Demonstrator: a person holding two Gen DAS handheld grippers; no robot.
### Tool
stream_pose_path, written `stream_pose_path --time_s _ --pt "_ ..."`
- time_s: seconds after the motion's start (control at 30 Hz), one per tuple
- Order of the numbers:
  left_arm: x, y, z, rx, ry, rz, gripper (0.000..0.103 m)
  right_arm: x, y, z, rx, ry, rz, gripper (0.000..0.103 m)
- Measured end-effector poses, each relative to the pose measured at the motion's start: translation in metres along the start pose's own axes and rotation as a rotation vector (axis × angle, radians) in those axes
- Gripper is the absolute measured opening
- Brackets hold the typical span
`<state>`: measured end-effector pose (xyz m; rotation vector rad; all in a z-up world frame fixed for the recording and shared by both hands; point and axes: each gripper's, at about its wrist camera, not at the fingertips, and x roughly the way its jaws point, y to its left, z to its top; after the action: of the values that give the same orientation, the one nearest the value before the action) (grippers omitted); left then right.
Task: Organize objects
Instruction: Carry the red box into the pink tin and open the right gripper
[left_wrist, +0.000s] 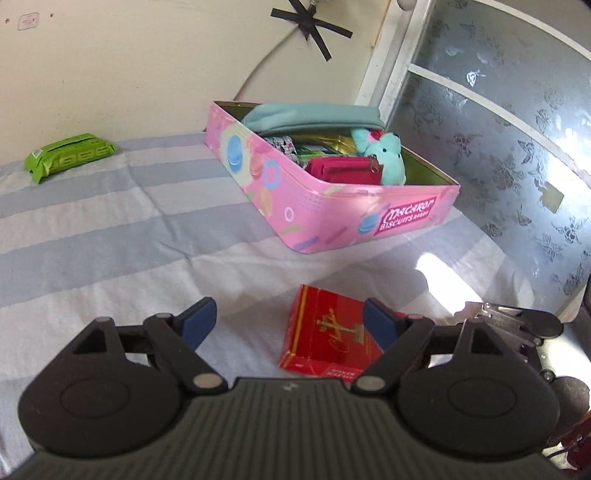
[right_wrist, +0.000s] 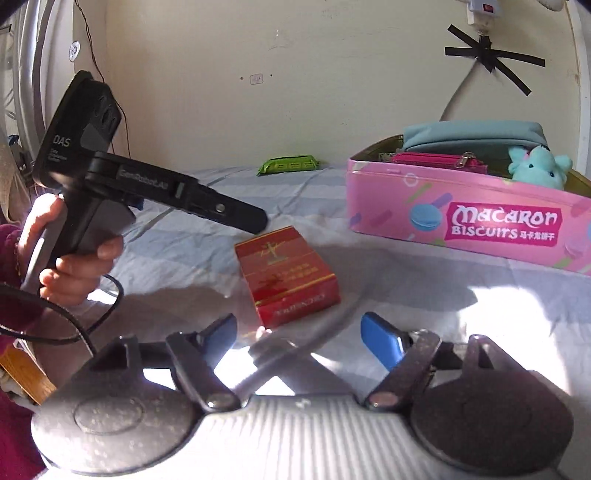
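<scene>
A red box (left_wrist: 328, 330) lies flat on the striped bedsheet; it also shows in the right wrist view (right_wrist: 288, 273). My left gripper (left_wrist: 290, 321) is open and empty, with the box just ahead near its right finger. My right gripper (right_wrist: 299, 332) is open and empty, just short of the box. The left gripper (right_wrist: 258, 221) also shows in the right wrist view, in a hand, its tips above the box's far end. An open pink Macaron Biscuits tin (left_wrist: 332, 218) (right_wrist: 461, 218) holds a teal pouch (left_wrist: 314, 114), a magenta wallet (left_wrist: 343, 170) and a teal plush toy (left_wrist: 388, 158).
A green wipes pack (left_wrist: 68, 155) (right_wrist: 290, 164) lies by the far wall. The bed meets a cream wall at the back and a frosted glass door (left_wrist: 498, 129) to the right. A cable (right_wrist: 92, 321) trails from the left gripper.
</scene>
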<state>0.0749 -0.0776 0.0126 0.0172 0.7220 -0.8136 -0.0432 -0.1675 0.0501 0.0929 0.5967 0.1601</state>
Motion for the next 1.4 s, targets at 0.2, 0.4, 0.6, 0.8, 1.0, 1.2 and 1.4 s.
stream_pose_path --time_s 0.2,0.4,0.6,0.8,1.0,1.2,1.4 --pt "0.012 -0.01 -0.01 -0.042 0.03 -0.043 0.088 0.02 0.013 0.003 -0.028 0.005 -0.022 0.066" --pt "0.003 -0.039 0.002 0.021 -0.022 -0.064 0.082 0.019 0.004 0.009 0.009 -0.045 -0.054 0.037" --pt "0.007 -0.08 0.053 0.079 -0.103 -0.147 0.082 -0.01 -0.014 0.032 -0.001 -0.186 -0.122 0.034" --pt "0.036 -0.11 0.095 0.101 -0.133 -0.169 0.082 -0.018 -0.054 0.061 0.054 -0.281 -0.22 0.032" --pt "0.084 -0.12 0.126 0.079 -0.092 -0.123 0.082 -0.004 -0.103 0.08 0.089 -0.269 -0.287 0.032" --pt "0.124 -0.111 0.133 0.0 -0.034 -0.031 0.082 0.007 -0.142 0.075 0.137 -0.247 -0.419 0.037" --pt "0.117 -0.094 0.127 -0.05 -0.046 0.003 0.082 -0.004 -0.152 0.065 0.191 -0.296 -0.456 0.054"
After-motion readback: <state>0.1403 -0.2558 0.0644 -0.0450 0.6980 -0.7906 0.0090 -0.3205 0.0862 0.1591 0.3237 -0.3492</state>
